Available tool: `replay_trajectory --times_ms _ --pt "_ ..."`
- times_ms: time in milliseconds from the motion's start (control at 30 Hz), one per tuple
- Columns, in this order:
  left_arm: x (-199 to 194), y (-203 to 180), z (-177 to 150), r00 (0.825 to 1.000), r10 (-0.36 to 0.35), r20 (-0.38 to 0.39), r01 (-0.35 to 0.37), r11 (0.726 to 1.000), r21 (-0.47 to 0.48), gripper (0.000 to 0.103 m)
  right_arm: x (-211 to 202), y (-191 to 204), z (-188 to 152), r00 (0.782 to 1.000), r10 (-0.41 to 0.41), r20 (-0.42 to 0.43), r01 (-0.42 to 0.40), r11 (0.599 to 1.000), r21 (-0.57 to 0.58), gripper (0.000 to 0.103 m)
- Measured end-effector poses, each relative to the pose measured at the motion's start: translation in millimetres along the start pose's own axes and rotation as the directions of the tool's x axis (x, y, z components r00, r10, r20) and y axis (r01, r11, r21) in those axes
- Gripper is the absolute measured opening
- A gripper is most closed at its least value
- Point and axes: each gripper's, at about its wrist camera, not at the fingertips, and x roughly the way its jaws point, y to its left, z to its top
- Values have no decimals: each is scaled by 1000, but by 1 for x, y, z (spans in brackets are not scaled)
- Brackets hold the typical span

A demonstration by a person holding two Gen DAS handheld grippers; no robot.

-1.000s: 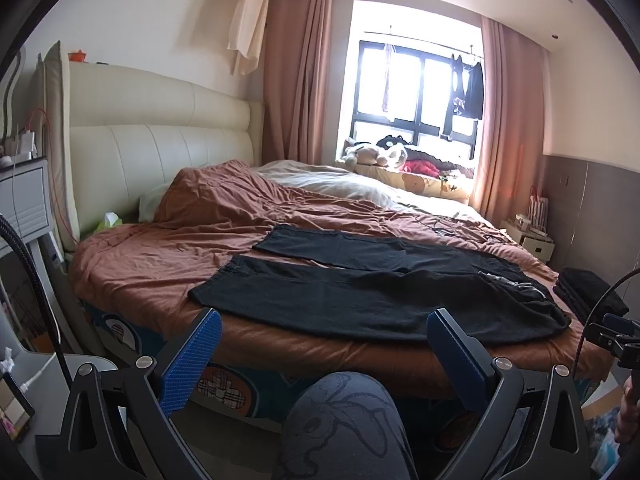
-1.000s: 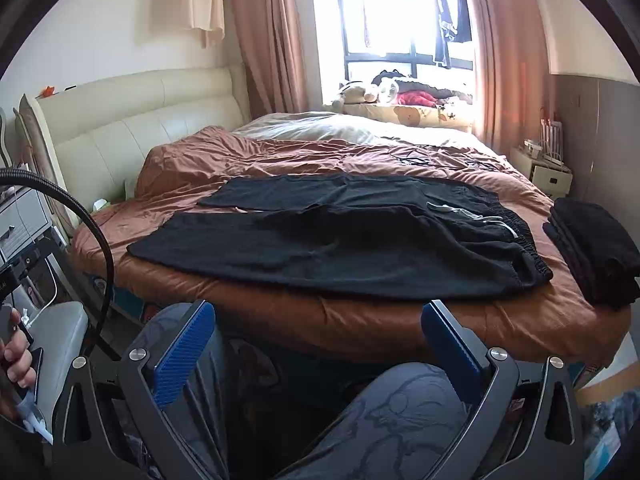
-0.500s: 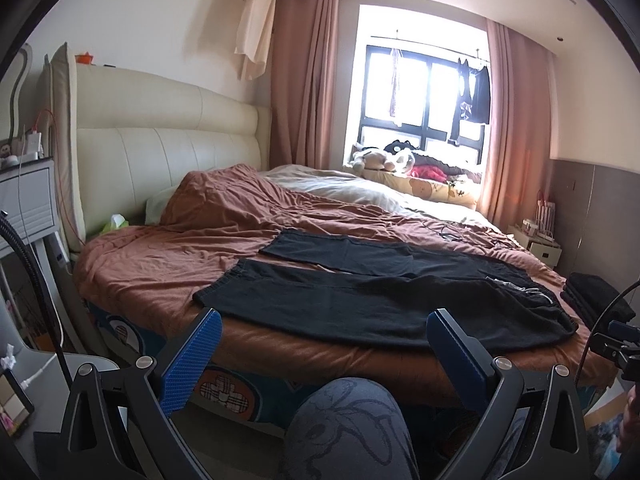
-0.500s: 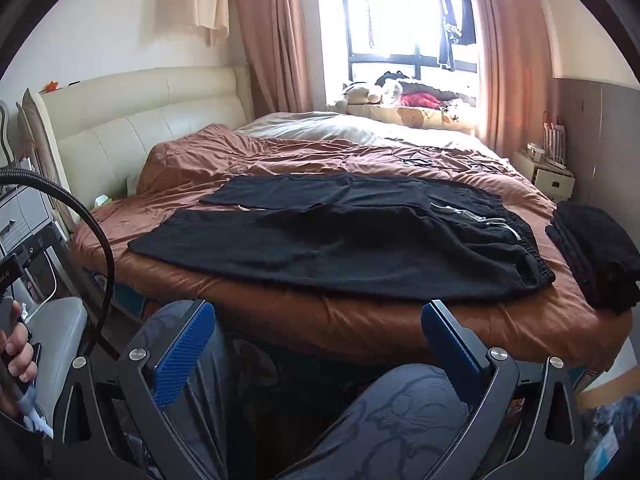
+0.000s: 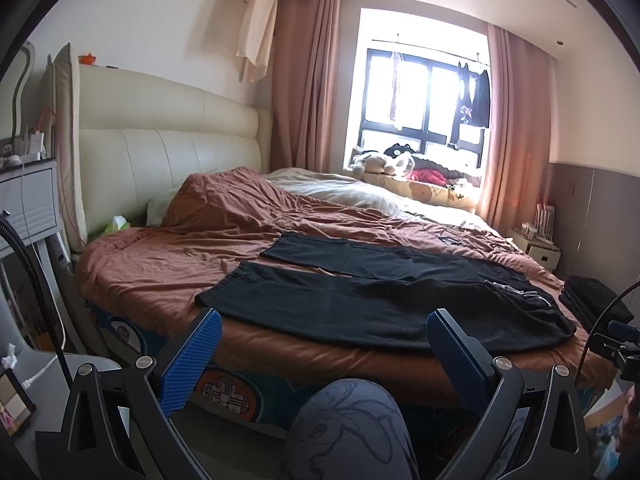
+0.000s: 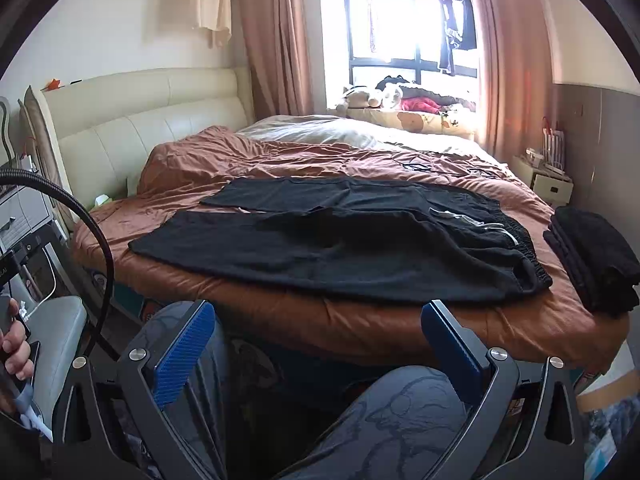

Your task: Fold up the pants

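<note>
Both wrist cameras sit low beside the bed [image 5: 168, 280], well back from its near edge, above the person's knees [image 6: 404, 408], facing across it toward the window [image 5: 420, 100]. The right view sits further right. Both share the black pants [image 5: 360, 304], headboard [image 6: 140, 120] and curtains.

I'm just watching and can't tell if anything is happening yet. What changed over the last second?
Only the left gripper shifted a little: its view of the bed sits lower and turns slightly. Nothing was taken hold of or let go. Both grippers stay open and short of the bed; the right gripper barely moved. The black pants lie spread flat as before.
</note>
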Motion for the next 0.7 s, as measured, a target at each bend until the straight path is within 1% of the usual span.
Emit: replay_trajectory --times_ms 700 --pt "-2 -1 0 1000 -4 0 4 1000 -1 103 -3 -2 -3 1000 -12 7 12 1000 13 103"
